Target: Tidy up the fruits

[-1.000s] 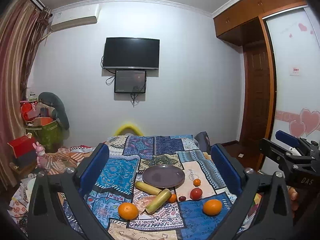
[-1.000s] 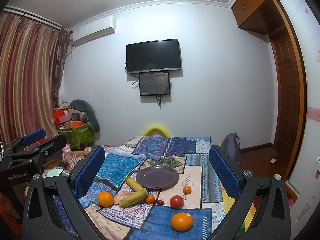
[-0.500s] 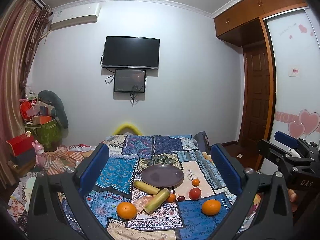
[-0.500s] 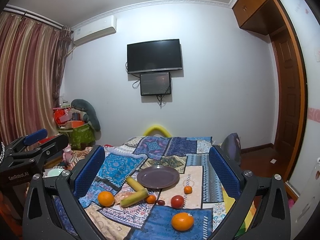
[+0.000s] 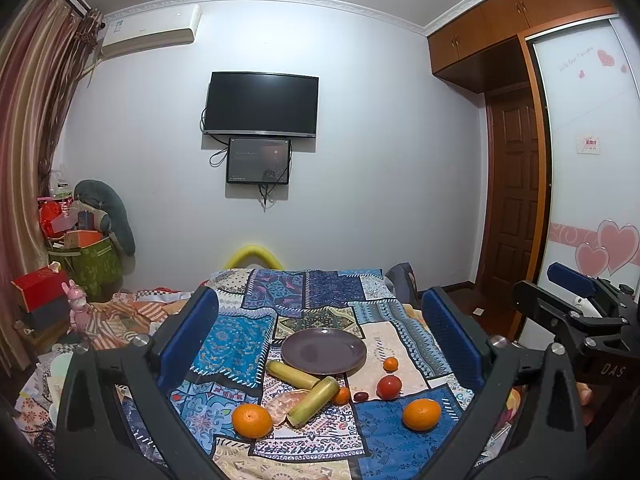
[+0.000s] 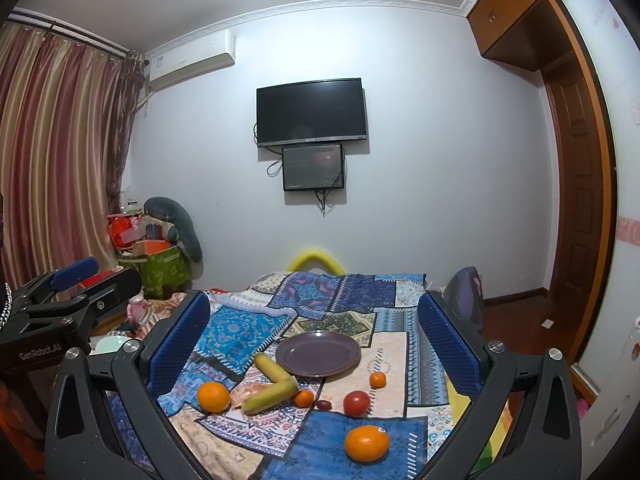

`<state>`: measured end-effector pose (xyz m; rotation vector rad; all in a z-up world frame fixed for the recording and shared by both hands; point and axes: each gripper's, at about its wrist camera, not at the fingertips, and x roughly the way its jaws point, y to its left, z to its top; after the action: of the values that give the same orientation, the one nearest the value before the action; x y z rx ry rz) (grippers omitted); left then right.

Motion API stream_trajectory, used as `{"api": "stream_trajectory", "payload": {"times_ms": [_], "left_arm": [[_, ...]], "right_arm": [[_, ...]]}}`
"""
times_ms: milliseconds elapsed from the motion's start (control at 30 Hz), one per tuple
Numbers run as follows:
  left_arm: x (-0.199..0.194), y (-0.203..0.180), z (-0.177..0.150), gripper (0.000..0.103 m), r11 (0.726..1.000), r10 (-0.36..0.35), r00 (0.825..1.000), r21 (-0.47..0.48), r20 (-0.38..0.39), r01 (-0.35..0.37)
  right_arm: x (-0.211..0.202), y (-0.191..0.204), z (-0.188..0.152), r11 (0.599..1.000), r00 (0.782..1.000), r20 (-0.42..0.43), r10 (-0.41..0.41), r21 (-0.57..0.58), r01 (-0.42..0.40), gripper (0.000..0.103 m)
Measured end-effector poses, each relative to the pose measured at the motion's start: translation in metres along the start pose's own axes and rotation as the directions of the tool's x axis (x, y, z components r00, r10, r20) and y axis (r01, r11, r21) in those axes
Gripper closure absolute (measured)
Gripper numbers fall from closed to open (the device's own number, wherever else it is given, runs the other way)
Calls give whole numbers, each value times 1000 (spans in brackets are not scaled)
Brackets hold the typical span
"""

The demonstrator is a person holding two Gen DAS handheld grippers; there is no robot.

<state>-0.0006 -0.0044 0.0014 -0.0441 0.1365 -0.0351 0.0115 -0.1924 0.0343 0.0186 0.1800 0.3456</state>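
- Barely shifted since a second ago: fruit slightly lower in frame.
- Left gripper point(image 5: 320, 344) and right gripper point(image 6: 314, 340) spread wide, holding nothing.
- Oranges point(image 5: 252, 421), tomato point(image 5: 389, 387) lower centre, beside purple plate point(image 5: 324, 351) on patchwork cloth point(image 5: 236, 340).

On the quilt point(image 5: 240, 332) the plate point(image 5: 323, 351) sits centre. At its 7 o'clock two stalks point(image 5: 292, 374) touch; an orange point(image 5: 252, 421) lies beyond at 7. A tomato point(image 5: 389, 387) lies at 4, another orange point(image 5: 421, 414) past it.
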Motion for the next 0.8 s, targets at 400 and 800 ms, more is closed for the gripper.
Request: {"api": "stream_trajectory", "payload": {"times_ms": [400, 800], "left_arm": [[1, 1, -1, 0, 1000, -1, 1000, -2, -2, 1], [21, 9, -6, 0, 1000, -4, 999, -6, -43, 4]], "right_arm": [[1, 0, -1, 1000, 1000, 1, -5, -1, 5, 0], [13, -8, -8, 1000, 999, -41, -10, 10, 10, 0]]}}
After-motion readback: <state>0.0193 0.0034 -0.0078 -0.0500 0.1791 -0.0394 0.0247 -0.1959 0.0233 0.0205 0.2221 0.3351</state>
